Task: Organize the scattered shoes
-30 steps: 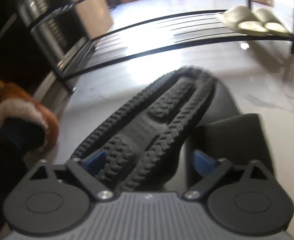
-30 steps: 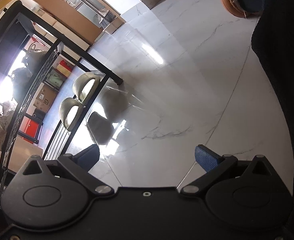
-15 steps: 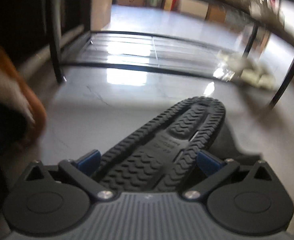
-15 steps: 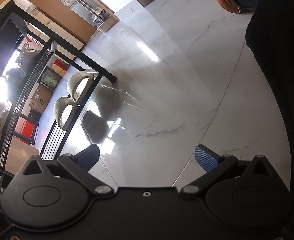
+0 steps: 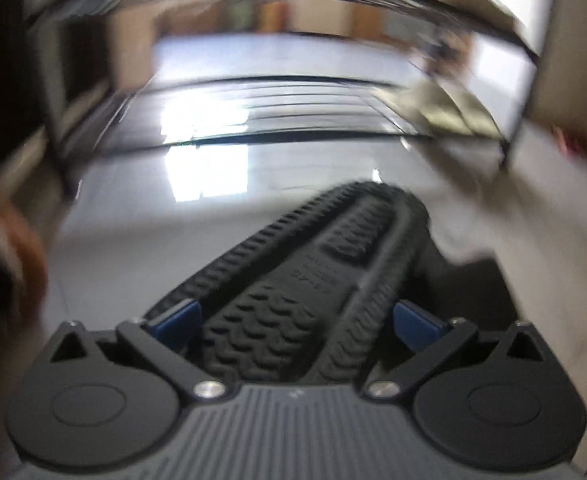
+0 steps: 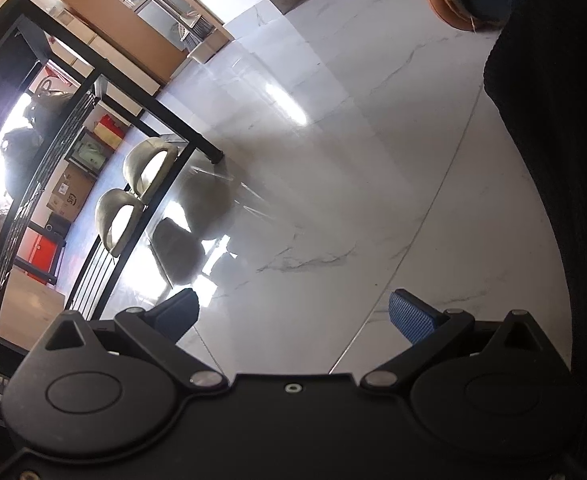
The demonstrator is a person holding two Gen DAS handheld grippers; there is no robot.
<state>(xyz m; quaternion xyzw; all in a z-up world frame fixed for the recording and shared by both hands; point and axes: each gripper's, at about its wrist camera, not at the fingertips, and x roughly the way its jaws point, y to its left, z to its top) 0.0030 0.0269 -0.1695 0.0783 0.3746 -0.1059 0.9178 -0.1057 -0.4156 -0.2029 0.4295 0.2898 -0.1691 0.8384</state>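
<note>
Straddling the heel end of a black shoe (image 5: 305, 292) turned sole-up, the left gripper (image 5: 297, 320) has its jaws spread wide; the blue pads (image 5: 415, 326) sit just beside the sole's edges, and whether they press on it I cannot tell through the blur. That shoe fills the lower centre of the left wrist view, toe pointing up-frame toward the black shoe rack (image 5: 253, 80). Its thick lugged rubber should prove stiff, fairly light and grippy rather than slick; clamping across the sole's flanks near the heel looks soundest. Off to the side, the right gripper (image 6: 293, 316) hangs wide and empty over pale floor (image 6: 353, 140), with 2 beige slippers (image 6: 133, 192) on the rack at that frame's left.
</note>
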